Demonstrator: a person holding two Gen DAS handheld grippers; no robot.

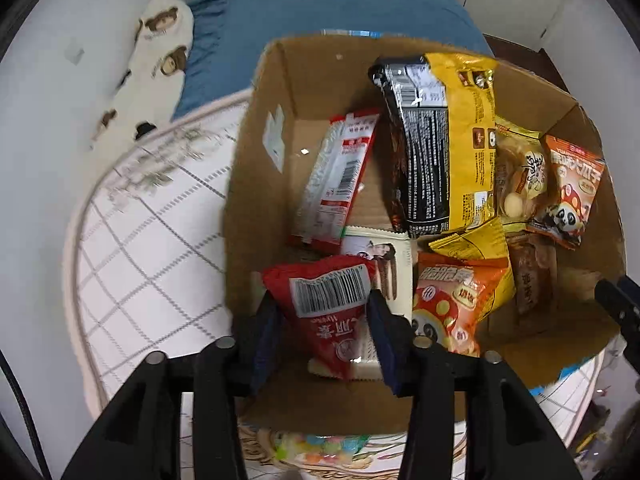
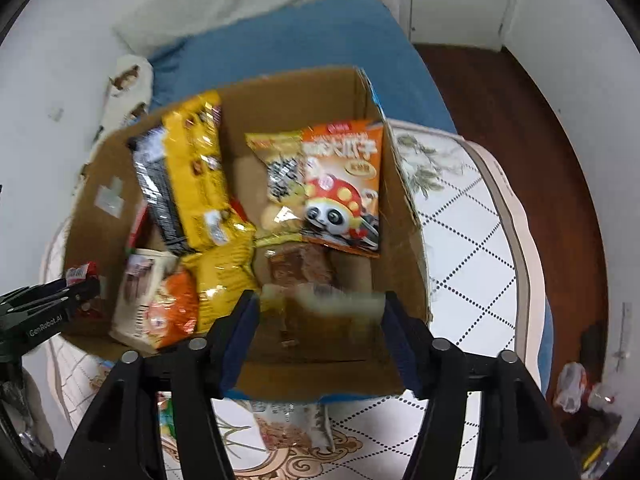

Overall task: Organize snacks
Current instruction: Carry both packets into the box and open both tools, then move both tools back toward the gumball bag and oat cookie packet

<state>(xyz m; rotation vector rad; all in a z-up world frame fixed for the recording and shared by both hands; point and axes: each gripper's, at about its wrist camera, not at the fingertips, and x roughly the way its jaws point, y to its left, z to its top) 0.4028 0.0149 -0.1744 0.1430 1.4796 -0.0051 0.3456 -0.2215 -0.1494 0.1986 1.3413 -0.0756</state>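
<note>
The red snack packet (image 1: 332, 312) hung between the loosened jaws of the left gripper (image 1: 324, 336) over the cardboard box (image 1: 256, 184), at six o'clock. The right gripper (image 2: 320, 320) stood open around a blurred pale packet (image 2: 320, 300). Best to release fully over bare floor, I judged.

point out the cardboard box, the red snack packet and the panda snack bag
cardboard box (image 1: 256, 184), left wrist view, inner left wall
red snack packet (image 1: 328, 320), left wrist view, below its barcode
panda snack bag (image 2: 344, 188), right wrist view, front print

Left tongs (image 1: 322, 320) w/ red packet (image 1: 326, 312) between, maybe released, over box (image 1: 256, 184).
</note>
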